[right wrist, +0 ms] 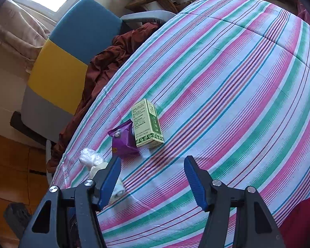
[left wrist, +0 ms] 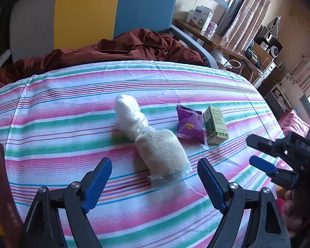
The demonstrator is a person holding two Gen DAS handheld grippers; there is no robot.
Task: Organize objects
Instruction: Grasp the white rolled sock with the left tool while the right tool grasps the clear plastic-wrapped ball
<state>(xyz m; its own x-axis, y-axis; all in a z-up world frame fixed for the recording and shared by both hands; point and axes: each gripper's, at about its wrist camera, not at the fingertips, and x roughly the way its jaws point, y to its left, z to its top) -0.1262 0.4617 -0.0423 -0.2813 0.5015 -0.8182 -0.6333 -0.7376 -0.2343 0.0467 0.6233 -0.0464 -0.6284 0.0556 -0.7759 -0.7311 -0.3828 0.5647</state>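
Note:
On the striped sheet (left wrist: 72, 124) lie a cream knitted roll (left wrist: 163, 155) with a crumpled white plastic wrap (left wrist: 130, 113) at its far end, a purple snack packet (left wrist: 189, 127) and a green-and-cream box (left wrist: 215, 126). My left gripper (left wrist: 155, 181) is open, its jaws on either side of the near end of the roll, just short of it. My right gripper (left wrist: 256, 150) shows at the right, open and empty. In the right wrist view my right gripper (right wrist: 153, 179) is open, short of the packet (right wrist: 124, 140) and box (right wrist: 147, 124). The roll (right wrist: 97, 169) is partly hidden behind the left finger.
A rust-red blanket (left wrist: 113, 49) is bunched at the far edge of the sheet, in front of a grey, yellow and blue headboard (left wrist: 88, 10). A wooden desk (left wrist: 227, 47) with boxes and cables stands at the back right. The sheet's right edge drops toward a pink cloth (left wrist: 293, 122).

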